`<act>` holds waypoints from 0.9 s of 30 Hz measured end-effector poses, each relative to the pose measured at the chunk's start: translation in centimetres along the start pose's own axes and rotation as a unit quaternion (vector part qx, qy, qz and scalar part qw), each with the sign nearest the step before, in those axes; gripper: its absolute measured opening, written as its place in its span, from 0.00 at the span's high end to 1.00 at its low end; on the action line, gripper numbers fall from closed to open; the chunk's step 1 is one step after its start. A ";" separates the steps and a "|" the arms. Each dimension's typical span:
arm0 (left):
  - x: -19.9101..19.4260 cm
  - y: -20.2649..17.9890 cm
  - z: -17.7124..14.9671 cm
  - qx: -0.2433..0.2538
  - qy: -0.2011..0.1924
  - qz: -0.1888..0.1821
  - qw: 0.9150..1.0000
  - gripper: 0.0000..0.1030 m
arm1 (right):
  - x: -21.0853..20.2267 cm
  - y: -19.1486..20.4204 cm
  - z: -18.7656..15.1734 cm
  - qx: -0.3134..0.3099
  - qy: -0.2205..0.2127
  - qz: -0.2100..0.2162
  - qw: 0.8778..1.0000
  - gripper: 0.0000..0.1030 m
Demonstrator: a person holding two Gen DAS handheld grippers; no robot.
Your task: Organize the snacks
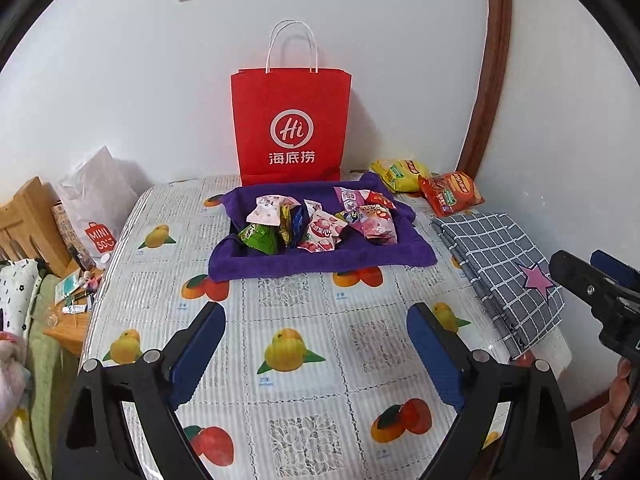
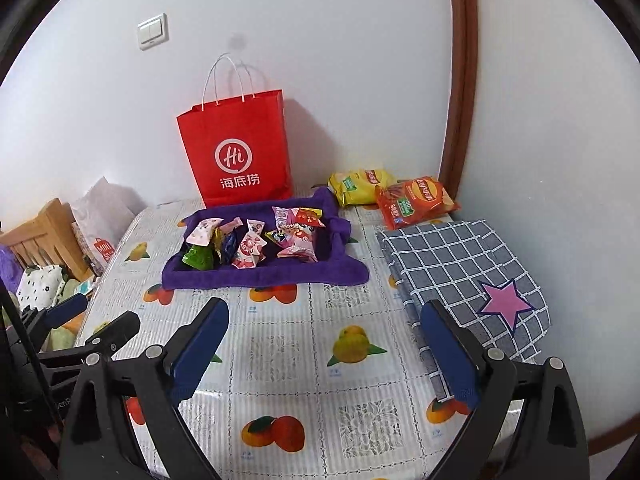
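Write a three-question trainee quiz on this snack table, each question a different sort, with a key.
1. True or false: the left tool holds a snack.
2. The small snack packets lie on: A) the checked cloth, B) the purple towel, C) the bare tablecloth.
3. Fill in: behind the towel, against the wall, stands a red paper ____.

Key:
1. False. Both it and the right tool are open and empty.
2. B.
3. Bag.
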State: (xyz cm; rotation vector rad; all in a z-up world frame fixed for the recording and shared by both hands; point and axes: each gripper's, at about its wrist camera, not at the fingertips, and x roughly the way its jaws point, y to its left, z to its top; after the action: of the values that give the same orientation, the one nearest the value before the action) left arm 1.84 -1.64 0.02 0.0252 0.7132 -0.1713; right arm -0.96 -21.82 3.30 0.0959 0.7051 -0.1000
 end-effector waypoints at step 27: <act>-1.4 0.2 -0.3 -0.007 -0.007 -0.001 1.000 0.10 | -1.3 0.4 -1.0 -0.002 -0.002 0.001 1.000 0.07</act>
State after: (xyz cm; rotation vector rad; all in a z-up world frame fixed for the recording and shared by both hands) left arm 0.61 -1.17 0.67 0.0096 0.6996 -0.1687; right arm -2.55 -21.24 3.44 0.0936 0.7019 -0.0971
